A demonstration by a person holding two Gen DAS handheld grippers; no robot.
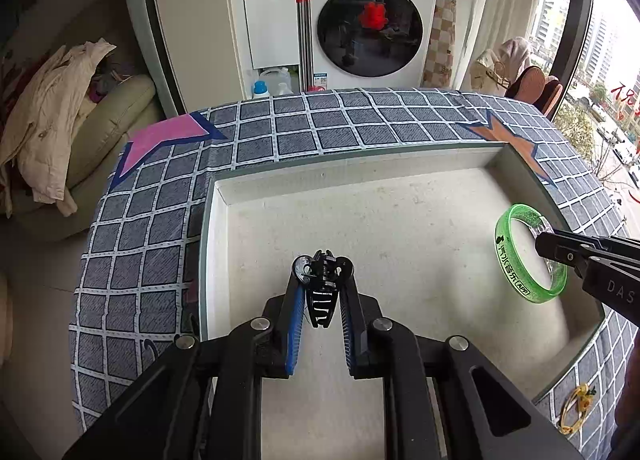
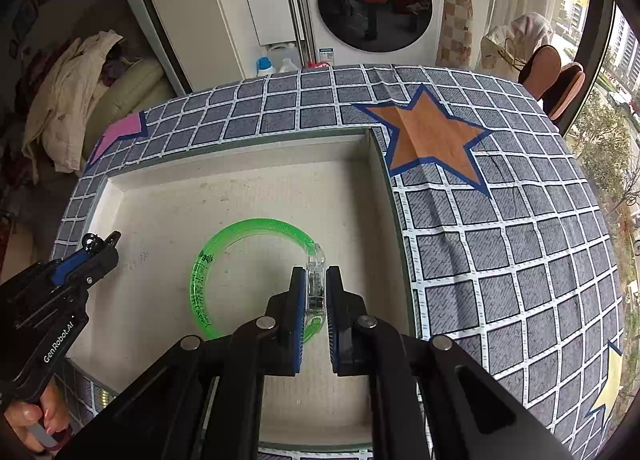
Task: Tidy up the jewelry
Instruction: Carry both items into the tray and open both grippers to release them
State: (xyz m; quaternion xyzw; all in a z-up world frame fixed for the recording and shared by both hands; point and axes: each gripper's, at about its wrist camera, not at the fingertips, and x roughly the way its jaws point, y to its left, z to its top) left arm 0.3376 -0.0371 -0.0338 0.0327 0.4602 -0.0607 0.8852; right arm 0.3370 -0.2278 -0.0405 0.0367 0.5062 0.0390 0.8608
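Note:
A shallow white tray lies on the checked tablecloth. My left gripper is shut on a black hair claw clip and holds it over the tray's near middle. My right gripper is shut on the clear clasp of a green translucent bracelet and holds it over the tray's right part. In the left wrist view the bracelet and the right gripper show at the right. In the right wrist view the left gripper shows at the left with the clip.
A yellow ring-shaped piece lies on the cloth right of the tray's near corner. The cloth has a pink star at the back left and an orange star at the back right. A washing machine stands behind the table.

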